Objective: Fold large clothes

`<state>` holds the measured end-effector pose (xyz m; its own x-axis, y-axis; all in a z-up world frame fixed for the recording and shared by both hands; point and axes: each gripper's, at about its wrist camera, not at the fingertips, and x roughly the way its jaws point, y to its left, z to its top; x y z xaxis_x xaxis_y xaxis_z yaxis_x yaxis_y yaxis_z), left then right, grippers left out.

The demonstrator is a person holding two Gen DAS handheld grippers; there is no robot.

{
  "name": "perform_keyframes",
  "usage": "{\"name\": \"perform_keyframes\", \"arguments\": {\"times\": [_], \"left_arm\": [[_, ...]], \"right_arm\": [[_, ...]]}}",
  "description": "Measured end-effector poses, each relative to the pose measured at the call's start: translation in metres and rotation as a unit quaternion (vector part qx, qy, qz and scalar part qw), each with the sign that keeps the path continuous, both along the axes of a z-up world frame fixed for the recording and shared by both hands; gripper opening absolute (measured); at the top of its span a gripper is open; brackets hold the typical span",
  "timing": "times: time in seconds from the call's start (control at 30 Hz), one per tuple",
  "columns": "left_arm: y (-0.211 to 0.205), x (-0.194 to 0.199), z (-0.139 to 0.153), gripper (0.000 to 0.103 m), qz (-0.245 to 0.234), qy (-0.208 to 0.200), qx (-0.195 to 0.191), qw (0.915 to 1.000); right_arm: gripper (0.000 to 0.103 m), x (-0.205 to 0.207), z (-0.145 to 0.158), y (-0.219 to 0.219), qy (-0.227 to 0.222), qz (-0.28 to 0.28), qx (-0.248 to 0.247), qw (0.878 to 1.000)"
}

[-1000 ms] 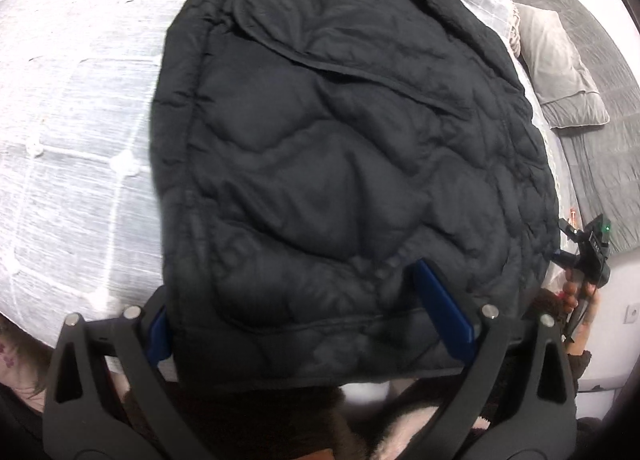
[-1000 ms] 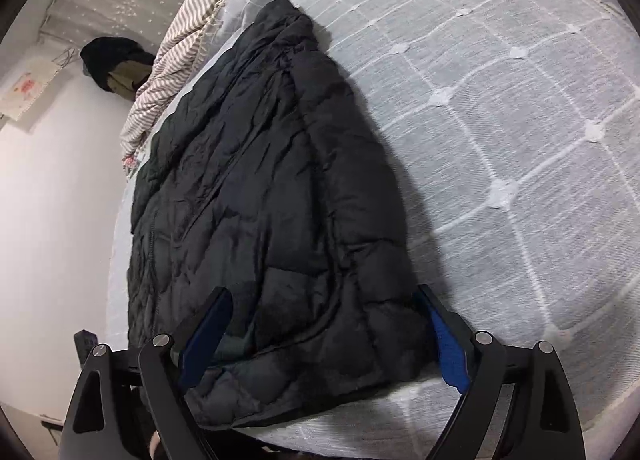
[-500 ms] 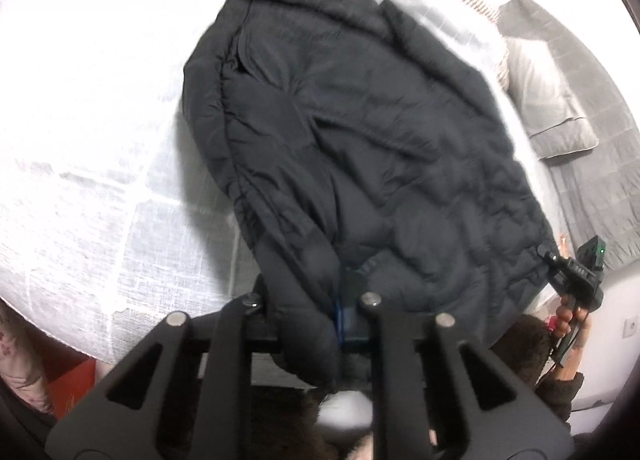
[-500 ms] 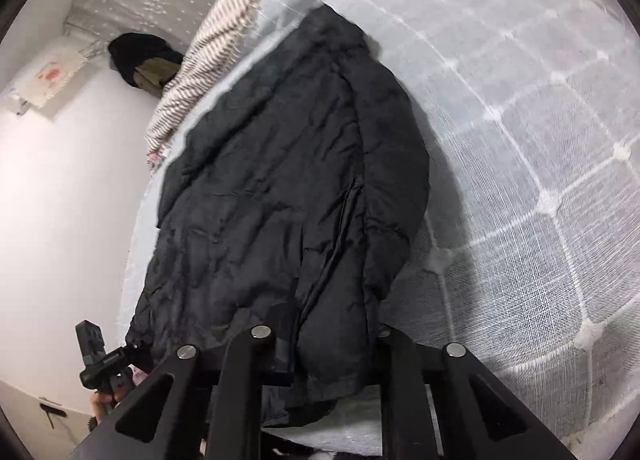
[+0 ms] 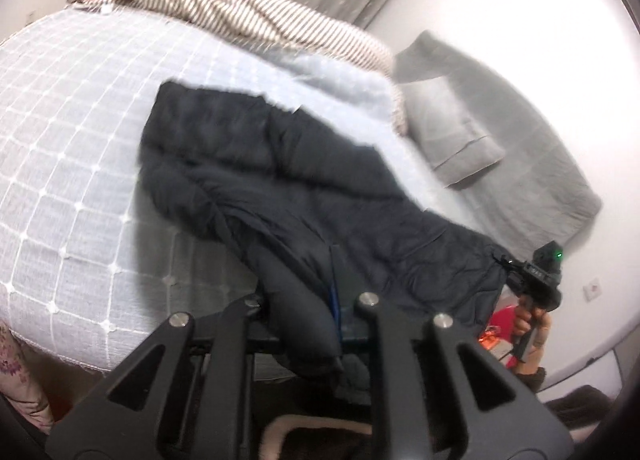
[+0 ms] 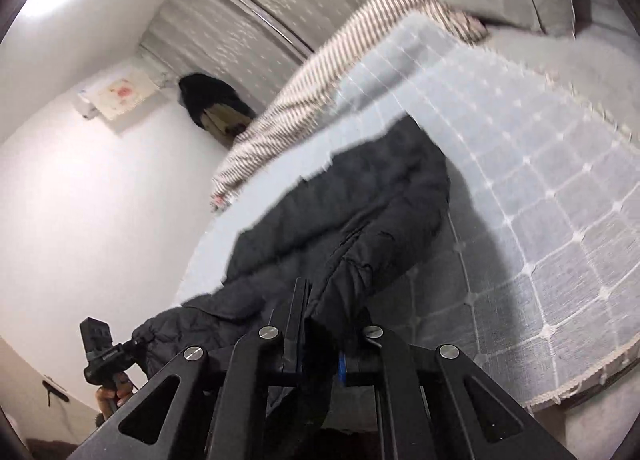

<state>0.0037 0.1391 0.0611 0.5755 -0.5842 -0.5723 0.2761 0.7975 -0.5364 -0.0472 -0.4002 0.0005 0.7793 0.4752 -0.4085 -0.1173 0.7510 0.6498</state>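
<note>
A black quilted jacket (image 5: 288,188) lies on the bed, its near hem lifted off the cover. My left gripper (image 5: 316,312) is shut on the near left corner of the hem. My right gripper (image 6: 316,336) is shut on the other near corner; the jacket (image 6: 360,220) stretches away from it towards the pillows. The right gripper also shows in the left wrist view (image 5: 536,280), at the jacket's right corner. The left gripper also shows in the right wrist view (image 6: 104,352), at the lower left. The far end of the jacket rests on the bed.
The bed has a white checked cover (image 5: 72,132) and a striped blanket (image 5: 240,16) at its head. A grey pillow (image 5: 448,132) and grey quilt (image 5: 532,188) lie to the right. Curtains (image 6: 280,8) and a hanging dark garment (image 6: 212,104) stand by the wall.
Both grippers have closed on the jacket's near hem corners and lifted them up. The cameras have risen and tilted, so the room's far end now shows.
</note>
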Motion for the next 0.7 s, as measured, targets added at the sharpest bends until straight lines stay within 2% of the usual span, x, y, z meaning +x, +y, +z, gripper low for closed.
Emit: {"name": "perform_keyframes", "arguments": {"times": [0.17, 0.33, 0.5, 0.57, 0.7], "left_arm": [[0.015, -0.001, 0.022, 0.016, 0.011, -0.029, -0.031, 0.9990], [0.025, 0.036, 0.025, 0.016, 0.056, -0.039, -0.008, 0.9976], [0.022, 0.100, 0.019, 0.017, 0.085, -0.033, 0.011, 0.9958], [0.020, 0.129, 0.011, 0.018, 0.096, -0.027, 0.021, 0.9948], [0.012, 0.191, -0.027, 0.019, 0.115, 0.010, 0.043, 0.9924]], "right_arm": [[0.011, -0.006, 0.033, -0.001, -0.049, -0.003, 0.008, 0.999], [0.011, 0.032, 0.045, -0.018, -0.066, -0.011, 0.008, 0.998], [0.011, 0.114, 0.041, -0.020, -0.053, -0.027, 0.019, 0.998], [0.011, 0.151, 0.036, -0.018, -0.038, -0.042, 0.007, 0.998], [0.011, 0.205, 0.017, -0.015, 0.001, -0.068, -0.016, 0.998]]}}
